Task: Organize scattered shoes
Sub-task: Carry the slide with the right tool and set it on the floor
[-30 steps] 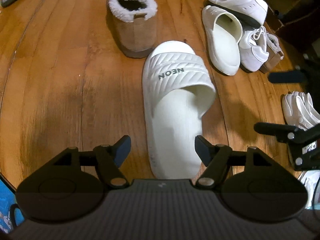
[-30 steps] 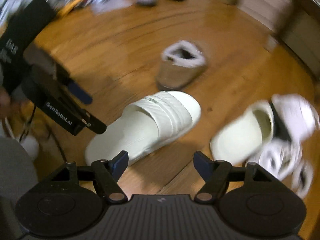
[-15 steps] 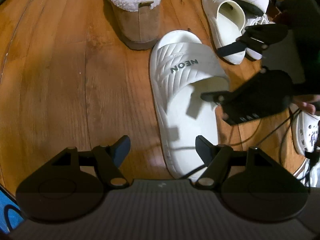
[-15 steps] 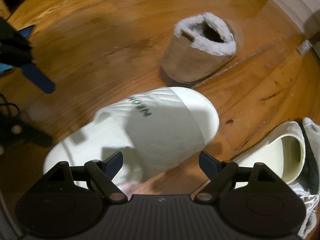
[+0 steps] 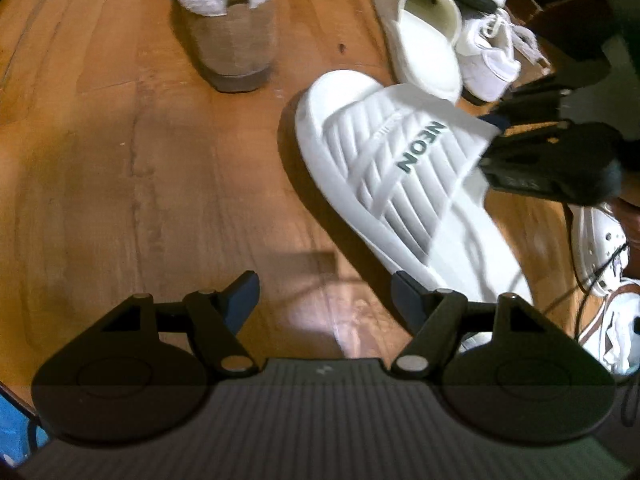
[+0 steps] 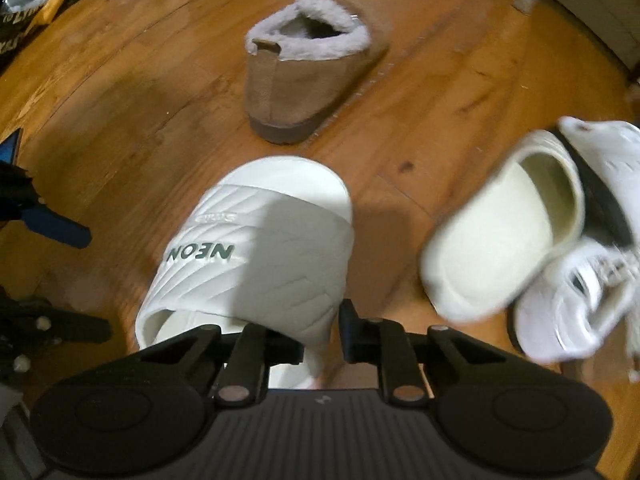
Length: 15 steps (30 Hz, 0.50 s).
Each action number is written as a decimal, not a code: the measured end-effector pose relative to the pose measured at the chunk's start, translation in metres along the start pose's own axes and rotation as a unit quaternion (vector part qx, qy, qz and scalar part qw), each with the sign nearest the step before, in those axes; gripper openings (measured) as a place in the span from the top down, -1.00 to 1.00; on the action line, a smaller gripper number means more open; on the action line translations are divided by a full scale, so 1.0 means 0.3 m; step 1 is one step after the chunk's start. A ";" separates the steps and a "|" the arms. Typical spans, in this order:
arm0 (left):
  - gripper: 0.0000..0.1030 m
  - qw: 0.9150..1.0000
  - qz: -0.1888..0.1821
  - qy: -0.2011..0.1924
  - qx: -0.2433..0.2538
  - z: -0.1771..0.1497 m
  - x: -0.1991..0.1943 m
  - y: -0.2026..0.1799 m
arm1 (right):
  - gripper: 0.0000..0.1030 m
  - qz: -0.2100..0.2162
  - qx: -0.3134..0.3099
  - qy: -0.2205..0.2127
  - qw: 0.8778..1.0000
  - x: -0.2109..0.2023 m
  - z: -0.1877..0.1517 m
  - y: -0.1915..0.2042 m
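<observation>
While my right claw (image 6: 320,340) is pinching shut on the white slide's (image 6: 256,264) strap edge, its long axis is running away across the floor (image 6: 120,120); my left claw (image 5: 322,300) is hanging open beside its heel.

**Free room and obstacles on the wooden floor**

Open floor (image 5: 120,160) lies bare to the left of the white NEON slide (image 5: 400,184) and ahead of the left gripper (image 5: 324,300), whose fingers stand apart over bare boards. The tan fleece-lined slipper (image 5: 236,36) stands beyond, apart from the slide, with a clear strip between them. To the right, a cream clog (image 5: 424,40) and white sneakers (image 5: 492,56) crowd together, closing that side.
</observation>
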<state>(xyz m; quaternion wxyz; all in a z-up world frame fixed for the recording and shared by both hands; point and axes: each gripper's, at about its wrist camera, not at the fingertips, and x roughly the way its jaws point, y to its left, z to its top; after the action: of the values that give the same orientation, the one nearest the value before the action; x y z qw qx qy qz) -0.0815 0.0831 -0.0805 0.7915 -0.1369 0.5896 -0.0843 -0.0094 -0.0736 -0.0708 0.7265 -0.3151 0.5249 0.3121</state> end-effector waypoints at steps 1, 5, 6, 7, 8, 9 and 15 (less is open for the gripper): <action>-0.41 1.000 -0.002 0.000 0.007 -0.003 0.002 -0.018 | 0.68 -0.006 0.008 0.003 1.000 -0.021 -0.023 -0.004; -0.41 1.000 -0.010 0.004 0.026 -0.010 0.011 -0.075 | 0.68 -0.038 0.071 0.028 0.996 -0.072 -0.100 -0.042; -0.41 0.999 -0.012 0.005 0.030 -0.009 0.014 -0.087 | 0.66 -0.037 0.083 0.032 0.995 -0.071 -0.117 -0.056; -0.41 0.999 -0.014 0.006 0.035 -0.010 0.016 -0.100 | 0.64 -0.036 0.093 0.036 0.994 -0.069 -0.131 -0.068; -0.41 0.999 -0.016 0.007 0.039 -0.010 0.019 -0.113 | 0.49 -0.034 0.097 0.037 0.994 -0.061 -0.133 -0.070; -0.41 0.999 -0.017 0.007 0.044 -0.011 0.022 -0.126 | 0.04 -0.028 0.112 0.043 0.992 -0.044 -0.151 -0.082; -0.41 0.997 -0.036 0.019 0.062 -0.015 0.034 -0.189 | -0.43 0.015 0.130 0.064 0.989 -0.025 -0.209 -0.095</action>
<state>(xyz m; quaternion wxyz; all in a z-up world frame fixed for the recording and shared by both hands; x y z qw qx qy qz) -0.0813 0.0258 -0.0731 0.7839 -0.1067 0.5926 -0.1515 -0.0244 -0.1410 -0.0756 0.7214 -0.2289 0.6113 0.2312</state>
